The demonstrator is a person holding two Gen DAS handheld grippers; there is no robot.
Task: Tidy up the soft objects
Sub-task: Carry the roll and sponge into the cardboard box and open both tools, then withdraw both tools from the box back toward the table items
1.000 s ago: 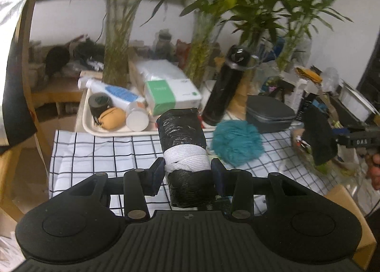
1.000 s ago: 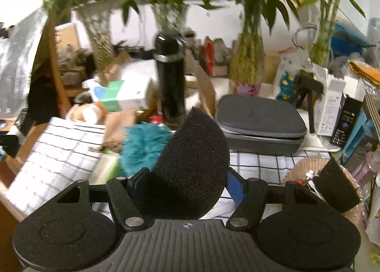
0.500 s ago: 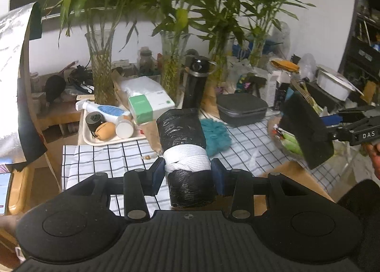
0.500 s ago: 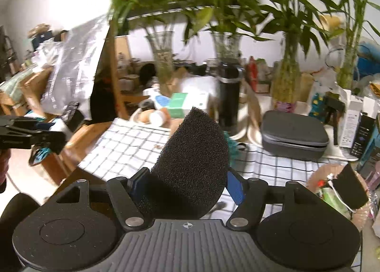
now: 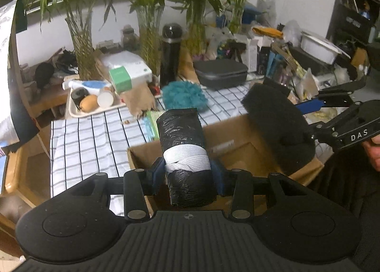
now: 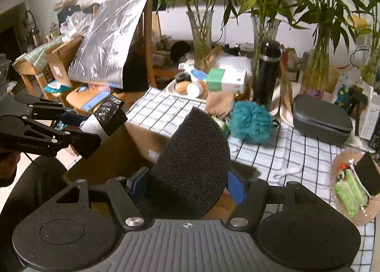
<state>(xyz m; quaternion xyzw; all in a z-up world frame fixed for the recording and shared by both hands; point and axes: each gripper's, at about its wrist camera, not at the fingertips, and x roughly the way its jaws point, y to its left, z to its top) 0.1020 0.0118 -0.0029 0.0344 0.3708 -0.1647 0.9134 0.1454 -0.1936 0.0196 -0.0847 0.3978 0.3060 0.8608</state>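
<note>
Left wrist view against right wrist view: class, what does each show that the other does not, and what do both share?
Only the left wrist view shows the dark shelving at far right. Only the right wrist view shows the plastic-wrapped board leaning at left and the woven basket. Both show the bin-bag roll, black foam sponge, cardboard box, teal bath pouf and black flask.

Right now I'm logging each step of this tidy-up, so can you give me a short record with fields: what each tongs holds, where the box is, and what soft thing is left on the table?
left tongs: shut on a black bag roll with a white band
right tongs: shut on a black sponge
cardboard box: open, at the near table edge, below both tongs
teal puff: lying on the checked cloth, beyond the box
items in the box: none visible
</note>
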